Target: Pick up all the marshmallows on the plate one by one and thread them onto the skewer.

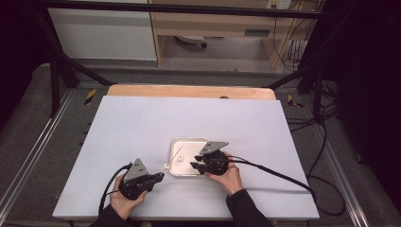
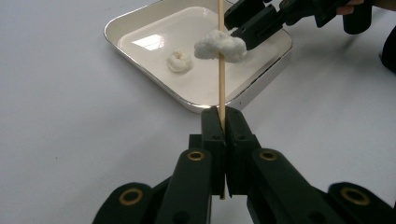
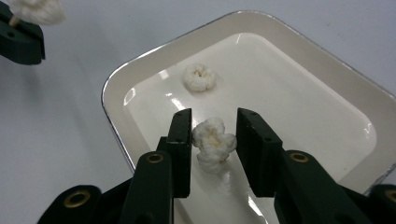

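My left gripper [image 2: 222, 112] is shut on a thin wooden skewer [image 2: 221, 79] that points over a white tray [image 2: 140, 25]. A piece of popcorn [image 2: 219, 45] is threaded on the skewer above the tray. In the right gripper view my right gripper [image 3: 214, 115] stands open low in the tray [image 3: 299, 74], its jaws on either side of a second popcorn piece [image 3: 213, 143] that lies on the tray floor. A third piece [image 3: 199, 77] lies loose farther along the tray. In the high view the left gripper [image 1: 161, 176] is at the tray's near left corner and the right gripper [image 1: 194, 162] over its right half.
The tray [image 1: 177, 143] sits near the front middle of a white table top [image 1: 142, 123]. A black cable [image 1: 274, 175] trails right from the right gripper. Black frame rails [image 1: 28, 156] run along both sides of the table.
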The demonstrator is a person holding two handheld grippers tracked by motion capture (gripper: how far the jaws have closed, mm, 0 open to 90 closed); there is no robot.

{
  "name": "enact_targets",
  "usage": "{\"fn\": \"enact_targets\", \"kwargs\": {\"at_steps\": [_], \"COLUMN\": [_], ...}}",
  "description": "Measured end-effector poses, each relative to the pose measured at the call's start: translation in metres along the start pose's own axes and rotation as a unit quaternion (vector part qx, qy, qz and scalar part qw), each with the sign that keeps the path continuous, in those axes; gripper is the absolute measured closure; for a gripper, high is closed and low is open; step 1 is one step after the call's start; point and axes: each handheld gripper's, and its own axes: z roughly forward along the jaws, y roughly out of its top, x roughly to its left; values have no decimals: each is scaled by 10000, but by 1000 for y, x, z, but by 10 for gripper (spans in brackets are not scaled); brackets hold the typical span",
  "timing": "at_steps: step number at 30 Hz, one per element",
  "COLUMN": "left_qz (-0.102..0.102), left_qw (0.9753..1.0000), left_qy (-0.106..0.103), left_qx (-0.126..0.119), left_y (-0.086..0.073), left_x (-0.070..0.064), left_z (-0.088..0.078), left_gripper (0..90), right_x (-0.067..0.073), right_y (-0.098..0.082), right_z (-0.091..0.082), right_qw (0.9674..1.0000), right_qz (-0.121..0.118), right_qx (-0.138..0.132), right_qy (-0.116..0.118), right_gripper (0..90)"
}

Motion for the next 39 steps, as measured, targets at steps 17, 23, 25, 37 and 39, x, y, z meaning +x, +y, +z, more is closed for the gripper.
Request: {"fn": "enact_targets", "kwargs": {"at_steps": [17, 23, 25, 37, 39], "left_qz": [122, 240, 304, 422, 427], "left_qw": [9998, 9995, 9993, 9988, 9987], "left_qy": [-121, -191, -207, -259, -267], "left_qx": [25, 13, 9, -43, -68], "left_y": [1, 2, 2, 3, 3], "left_x": [-8, -11, -12, -16, -17], "left_z": [4, 6, 6, 7, 7], "left_gripper": [879, 879, 879, 879, 879], "right_x": [-10, -12, -12, -15, -15], "right_y": [9, 20, 23, 31, 31], "right_z": [-32, -53, -60, -73, -72], "right_qw": [9975, 9915, 9890, 9781, 9766], "right_qz": [279, 449, 482, 770, 812], "right_qx": [-613, -1134, -1293, -1715, -1737], "right_qy": [192, 449, 536, 895, 977], "right_gripper": [706, 707, 707, 710, 709]}}
